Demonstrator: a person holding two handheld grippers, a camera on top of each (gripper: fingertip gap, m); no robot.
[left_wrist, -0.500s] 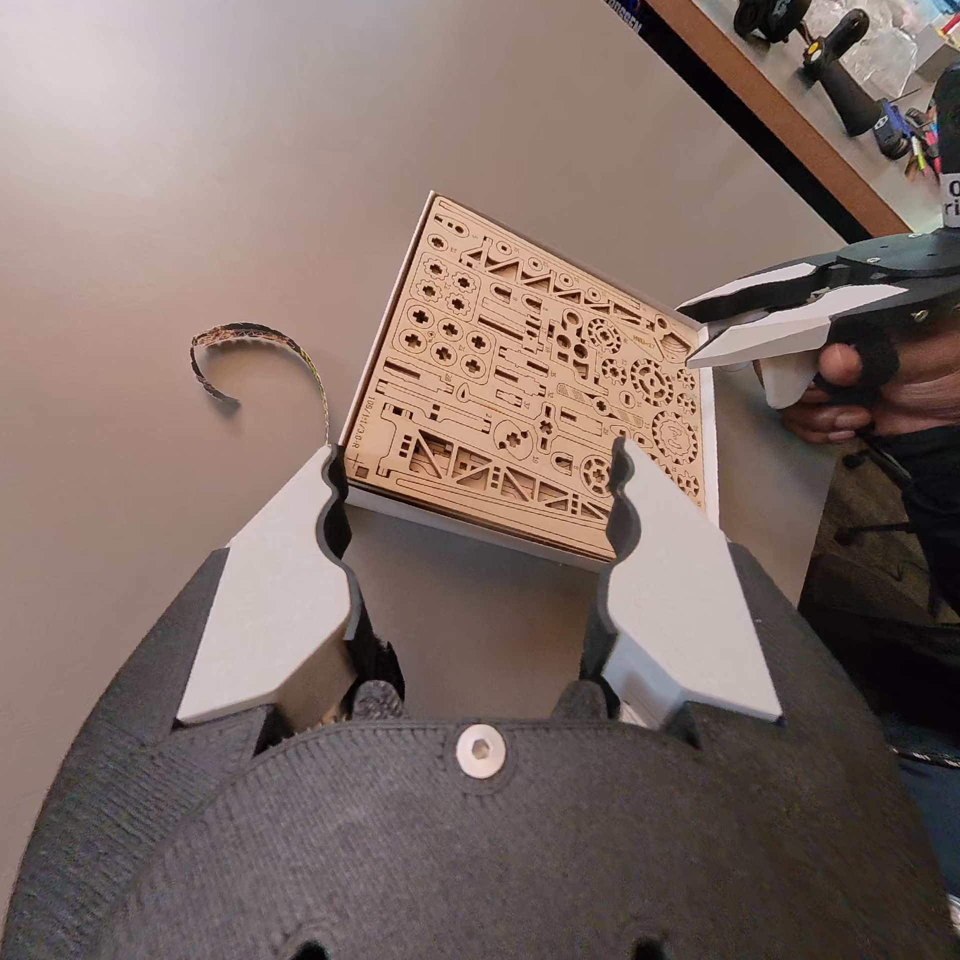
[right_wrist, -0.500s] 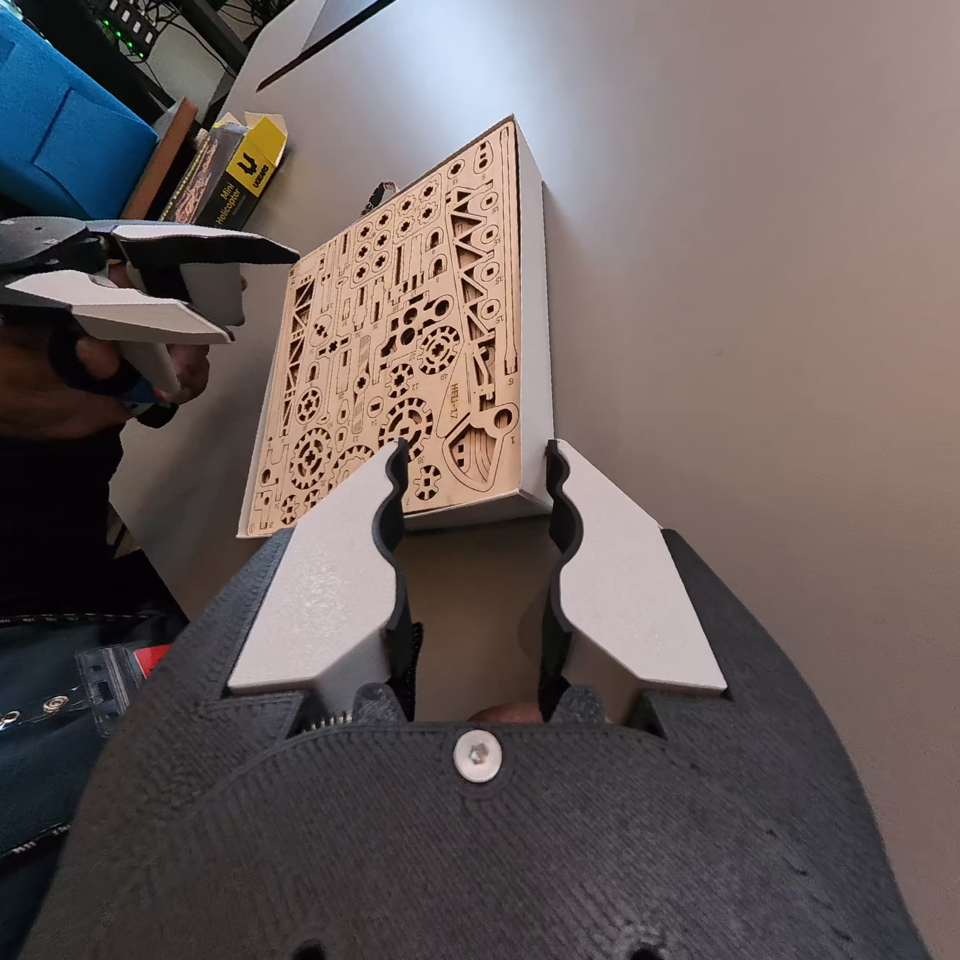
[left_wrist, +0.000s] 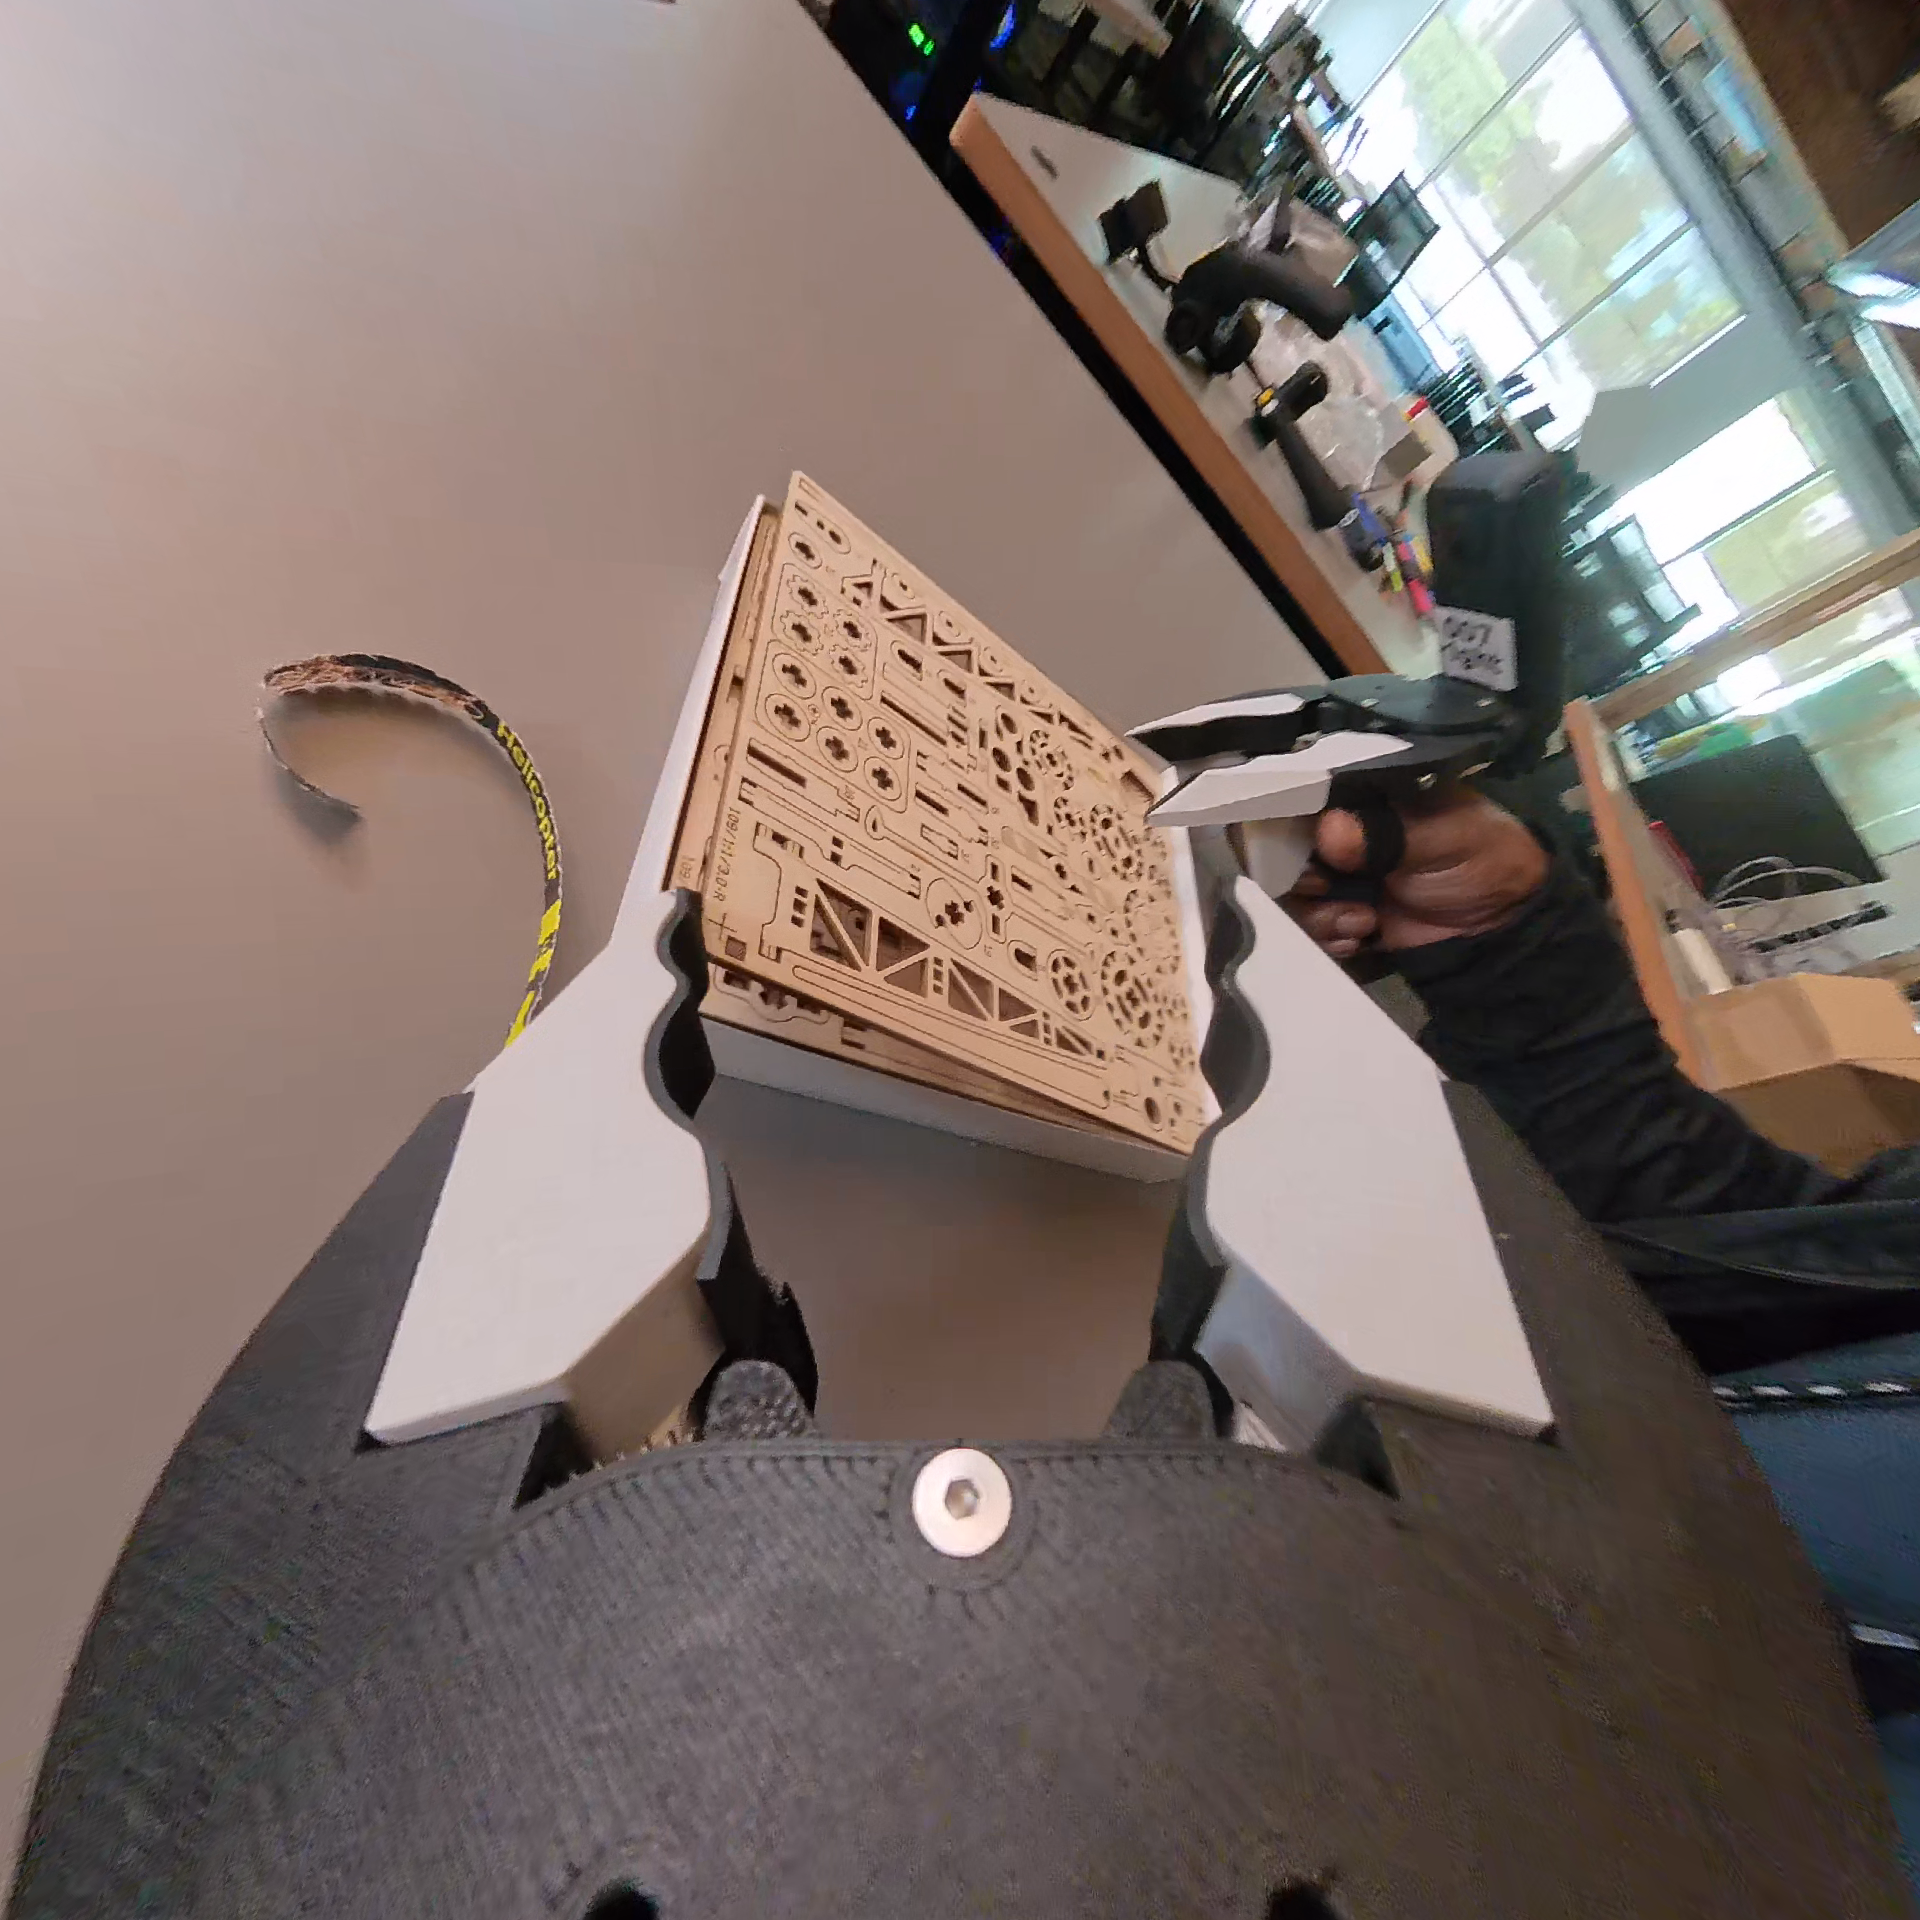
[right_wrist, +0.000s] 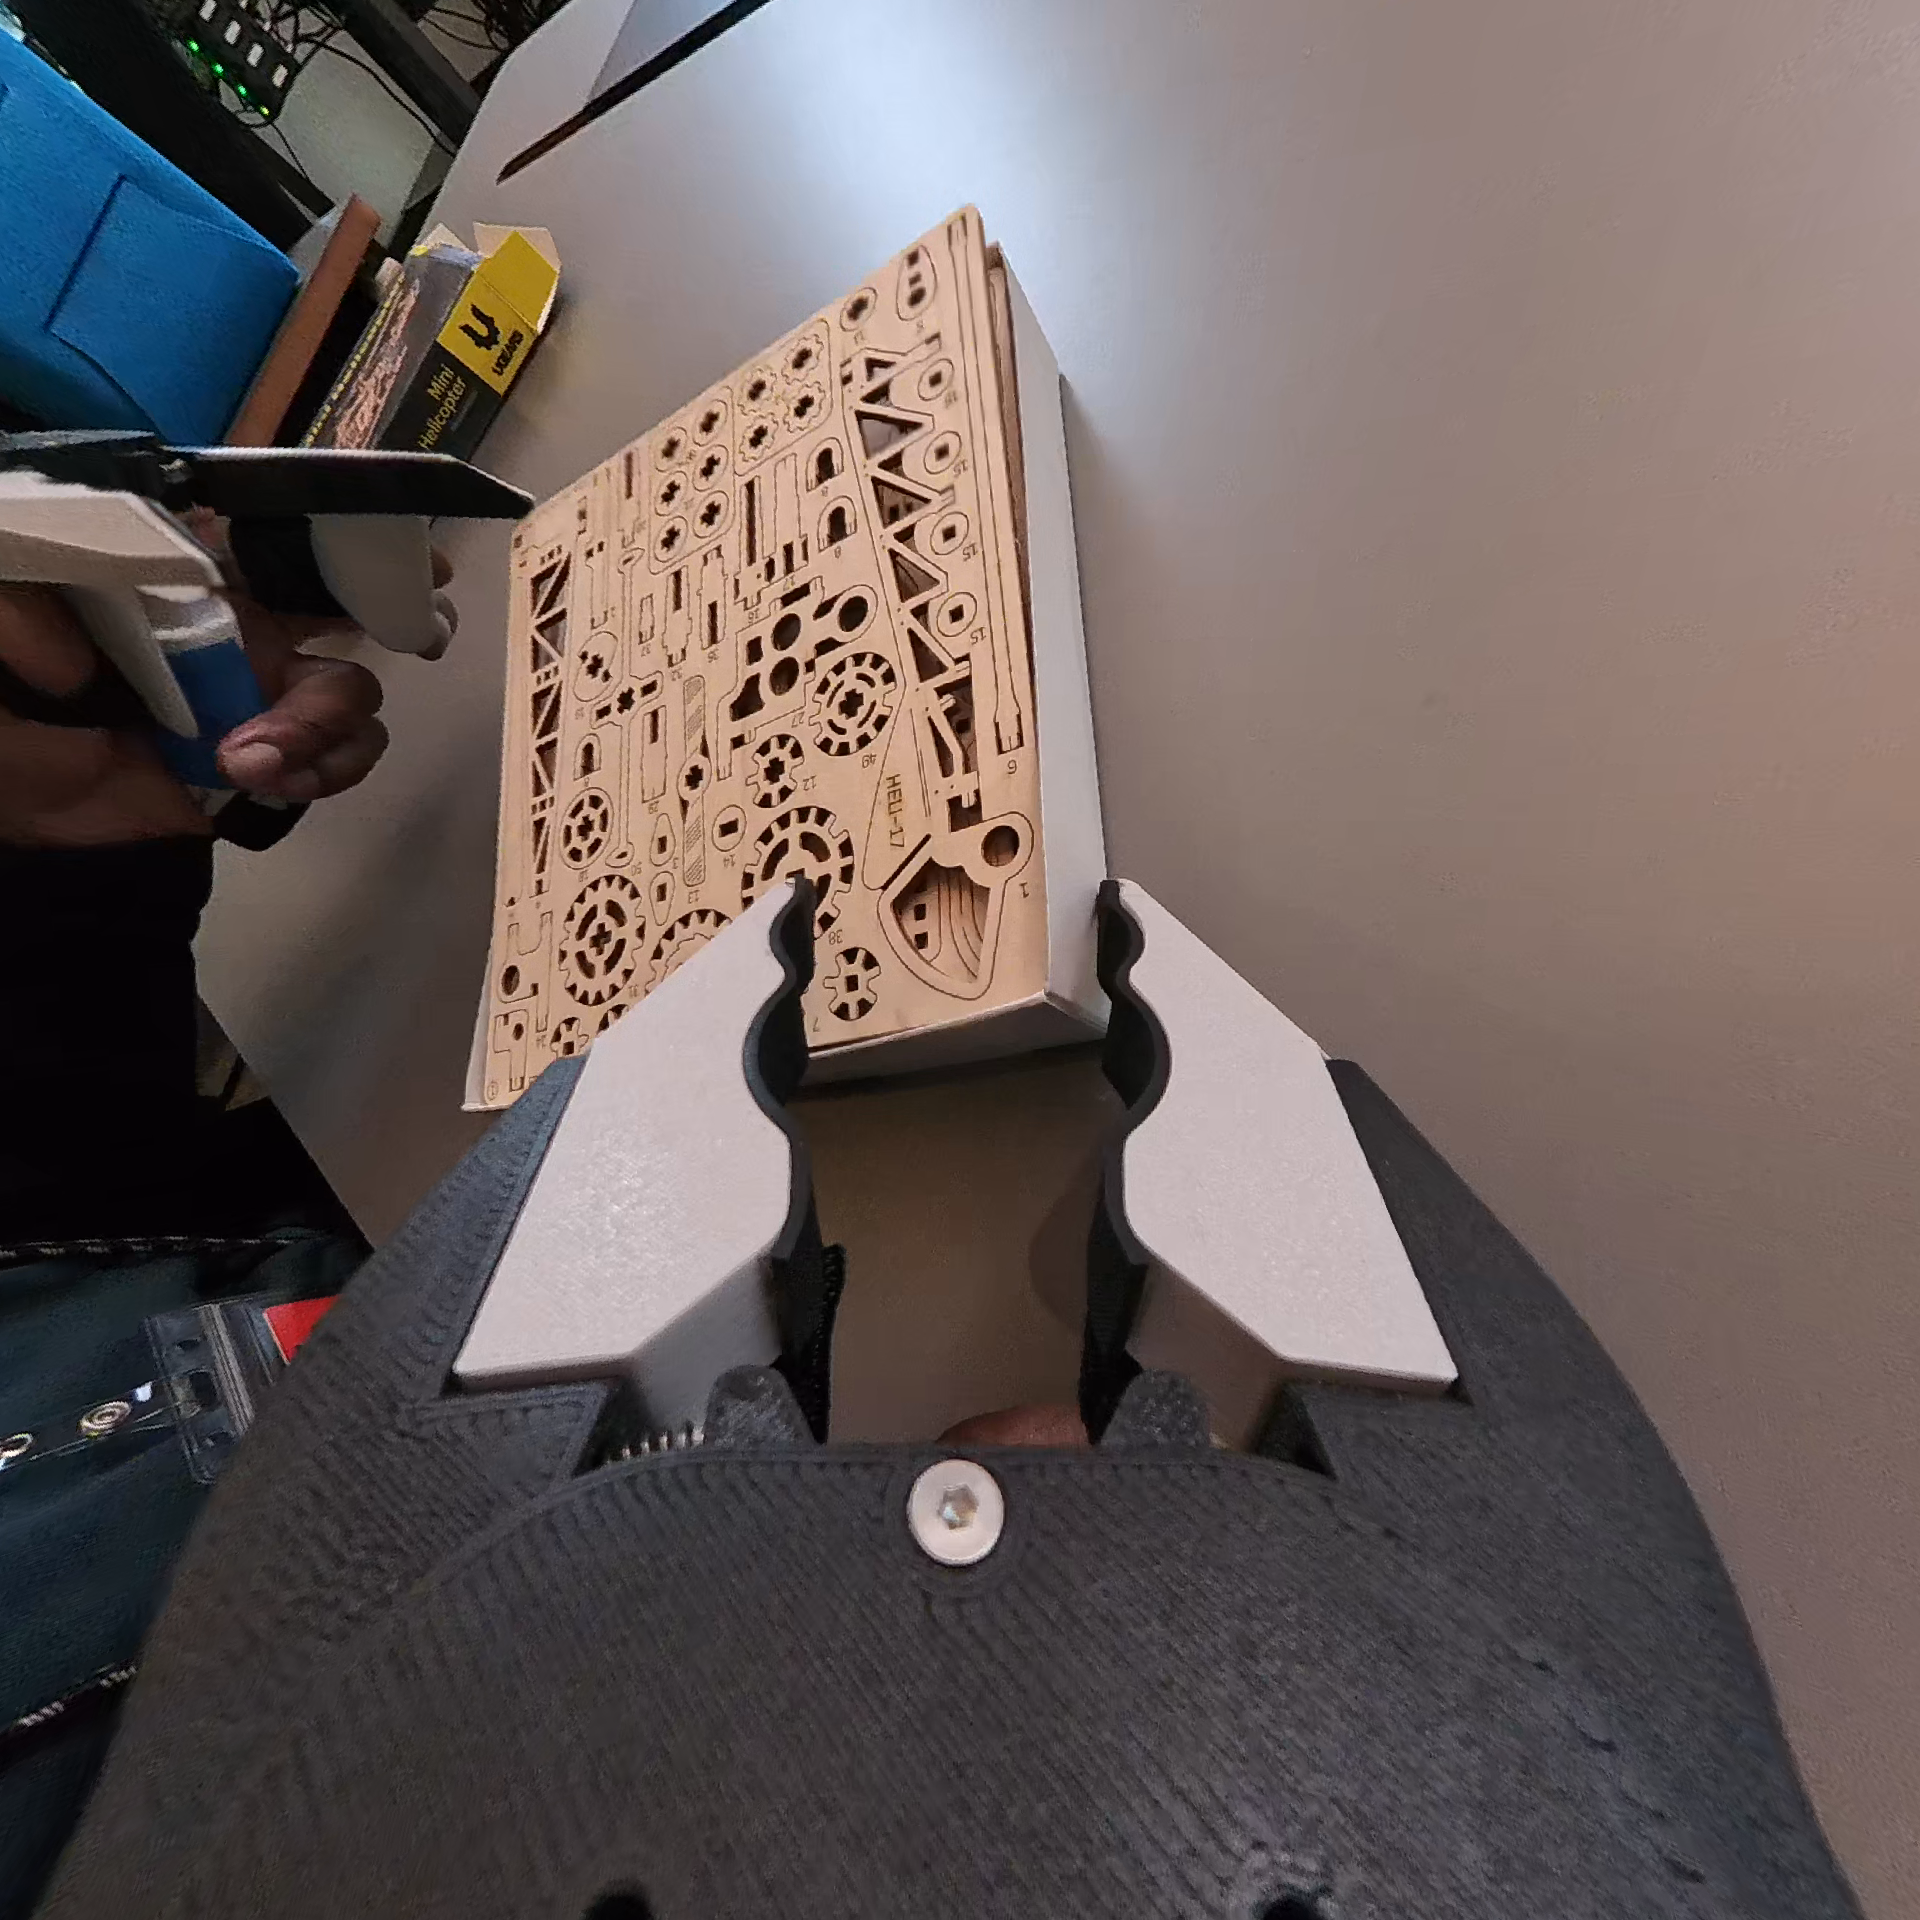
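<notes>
The left gripper (left_wrist: 951, 914) is spread wide, its fingertips either side of the near edge of a wooden sheet (left_wrist: 935, 831) in a white tray (right_wrist: 1070, 644) on the table (left_wrist: 312, 312). The right gripper (right_wrist: 951, 899), also spread, points at the tray's corner at 12 o'clock. A curled strip (left_wrist: 520, 758) lies at the left gripper's 10 o'clock.

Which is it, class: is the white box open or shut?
Open: the box has no lid on, and the wooden sheets lie bare on top.

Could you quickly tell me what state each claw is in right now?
Left claw: open, holding nothing, at the wooden sheet.
Right claw: open, holding nothing, over the same sheet's corner.
</notes>
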